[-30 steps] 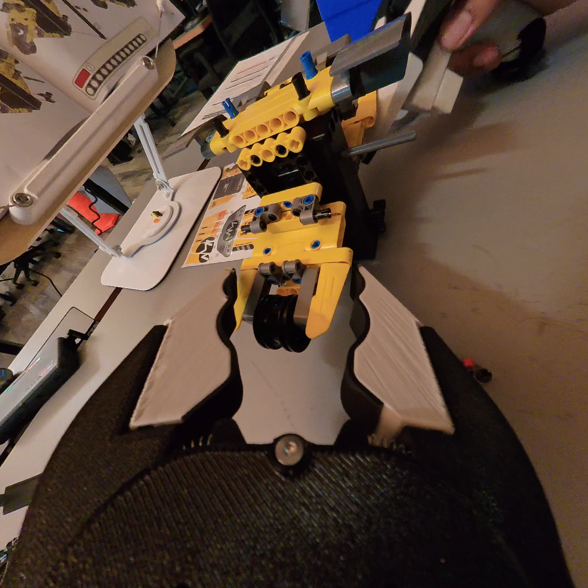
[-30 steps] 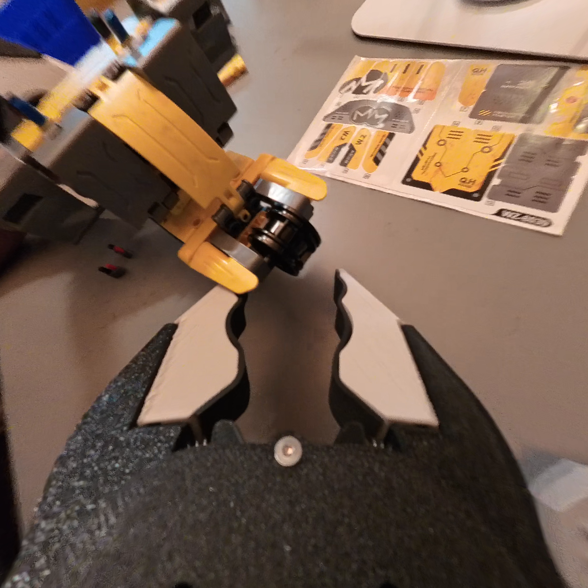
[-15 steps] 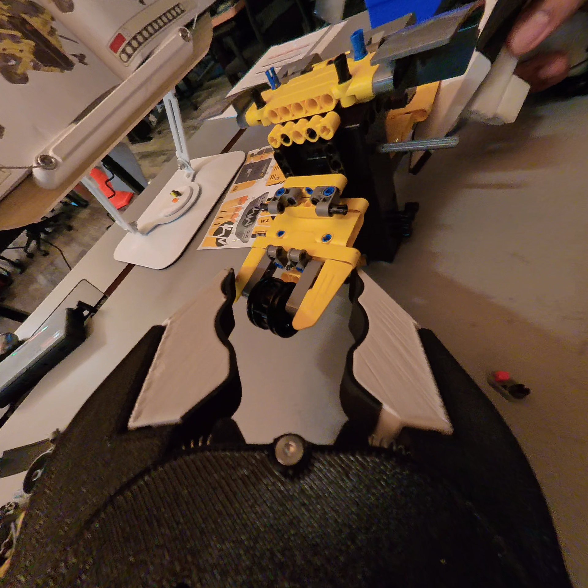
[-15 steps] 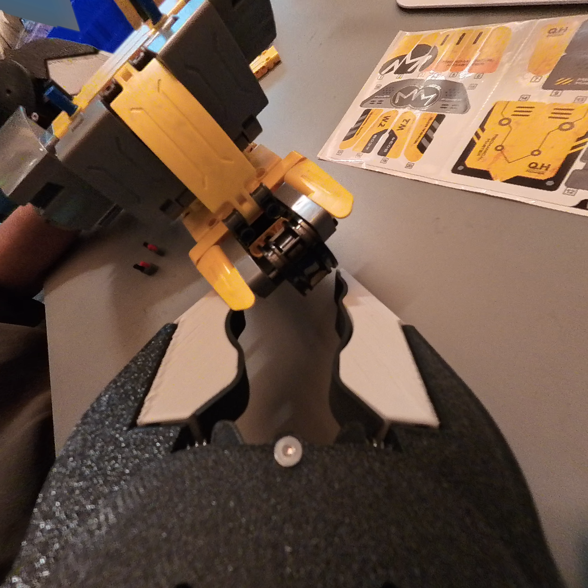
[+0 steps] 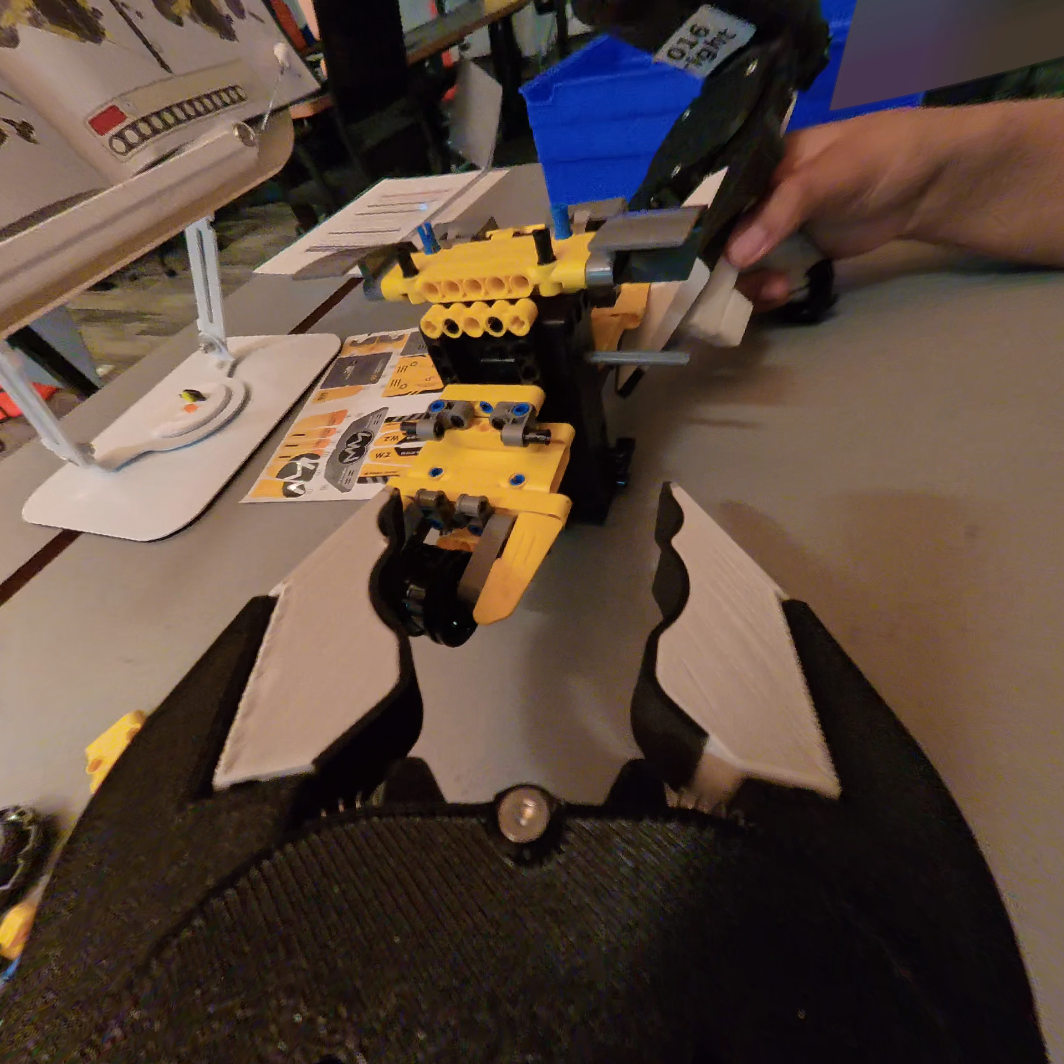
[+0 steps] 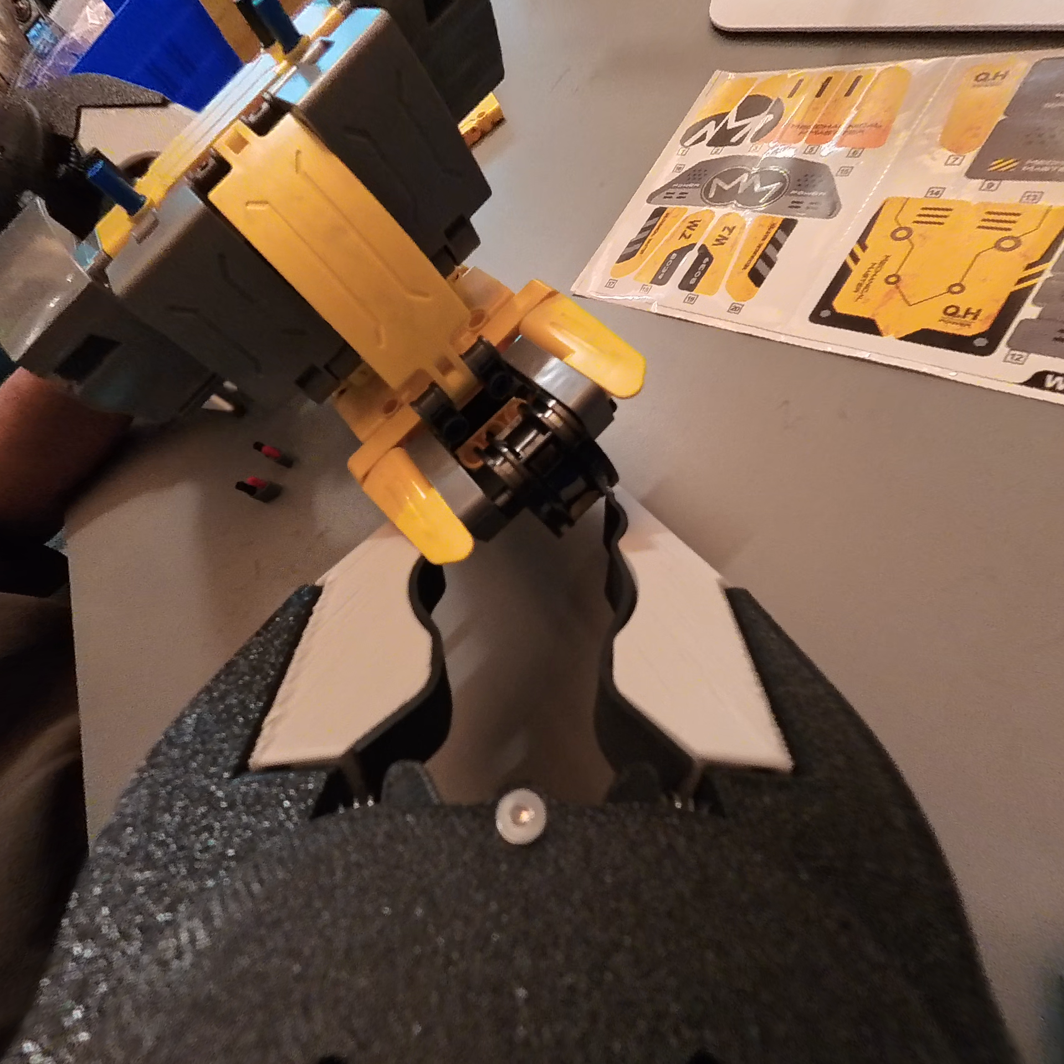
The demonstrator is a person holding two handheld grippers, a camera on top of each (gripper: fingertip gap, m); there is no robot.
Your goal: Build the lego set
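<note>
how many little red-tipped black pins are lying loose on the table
2. In the right wrist view, one small red-tipped black pin and a second lie side by side on the grey table, left of the yellow-and-grey brick model. More may be hidden behind it.

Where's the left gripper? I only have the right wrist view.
Observer: At the far end of the yellow model from you. The left gripper is open, with one finger against the black wheel there.
Operator: Other finger touching?
Observer: No. The other finger stands clear, with bare table between it and the model.
Operator: Anything loose nearby?
Observer: A small yellow piece lies on the table by that gripper's left side.
</note>
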